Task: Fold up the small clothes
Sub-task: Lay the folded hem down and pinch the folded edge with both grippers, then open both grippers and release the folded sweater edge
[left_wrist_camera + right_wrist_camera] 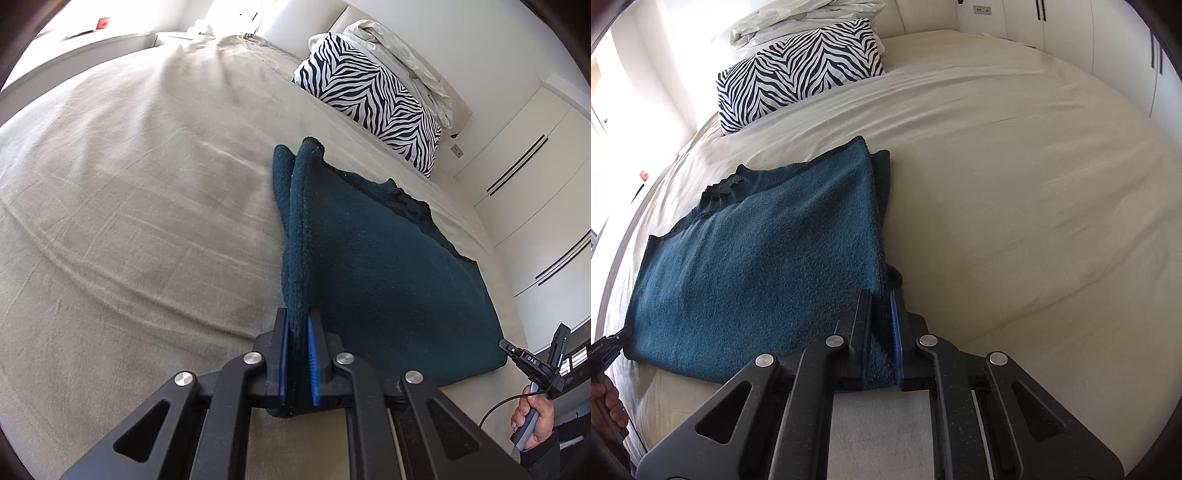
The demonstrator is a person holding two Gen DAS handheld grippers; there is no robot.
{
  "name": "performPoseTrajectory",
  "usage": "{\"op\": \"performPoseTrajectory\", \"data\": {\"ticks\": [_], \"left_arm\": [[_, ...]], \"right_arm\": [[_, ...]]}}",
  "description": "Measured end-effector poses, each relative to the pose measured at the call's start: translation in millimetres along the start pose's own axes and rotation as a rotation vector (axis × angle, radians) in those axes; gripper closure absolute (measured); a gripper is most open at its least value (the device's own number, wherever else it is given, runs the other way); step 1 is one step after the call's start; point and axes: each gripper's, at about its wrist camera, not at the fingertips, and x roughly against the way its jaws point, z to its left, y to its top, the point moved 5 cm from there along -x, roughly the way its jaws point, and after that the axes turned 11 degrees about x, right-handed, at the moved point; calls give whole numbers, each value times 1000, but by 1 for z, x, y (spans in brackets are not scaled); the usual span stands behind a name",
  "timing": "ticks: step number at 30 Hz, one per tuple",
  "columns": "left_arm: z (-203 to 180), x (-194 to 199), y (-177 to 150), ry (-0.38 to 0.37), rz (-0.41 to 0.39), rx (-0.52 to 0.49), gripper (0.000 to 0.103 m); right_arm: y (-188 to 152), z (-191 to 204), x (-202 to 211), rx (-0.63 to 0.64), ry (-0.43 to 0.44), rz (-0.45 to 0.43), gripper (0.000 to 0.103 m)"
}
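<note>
- The bed (129, 192) fills both views, its beige cover creased but mostly flat; you have plenty of bare surface at 9 o'clock in the left wrist view and at 3 o'clock in the right wrist view.
- The zebra pillow (798, 70) lies at the head of the bed, at 11 o'clock in the right wrist view, with crumpled pale bedding (798, 18) behind it; both are well apart from your work.
- The teal garment (753, 266), a thick fleecy piece, lies near the edge of the bed closest to you. It spreads flat between your two tools, and each side edge is lifted in a doubled ridge.
- Your left gripper (297, 354) has its fingers closed to a narrow gap on the garment's edge at 6 o'clock, two layers pinched between the blue pads.
- Your right gripper (879, 343) is likewise clamped on the opposite edge, with fabric bunched between the fingers.
- Risk: the cloth is bulky, and only a narrow strip sits in each grip. If you lift fast or pull the two tools apart, one layer may slip out, leaving the fold uneven.
- Risk: if one side travels ahead of the other, the far corners at 12 o'clock may skew.
- Risk: the garment sits close to the mattress edge, so dragging it toward you could spill it off.
</note>
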Motion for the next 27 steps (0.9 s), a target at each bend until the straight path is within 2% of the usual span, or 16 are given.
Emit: {"op": "performPoseTrajectory", "data": {"ticks": [5,10,14,19,27], "left_arm": [[0,-1,0,1,-1,-6,93],[0,5,-1,-13,-8,-5,93],[0,11,-4,-16,-10,-9,94],[5,10,-8,-19,2,5,94],[12,6,-8,-37,26,33,93]], "right_arm": [[-5,4,2,34,-5,1,97],[-4,10,16,48,8,-35,98],[-6,6,26,18,32,-49,98],[-17,-9,13,-42,61,-5,98],[-31,-13,11,-60,75,5,99]]}}
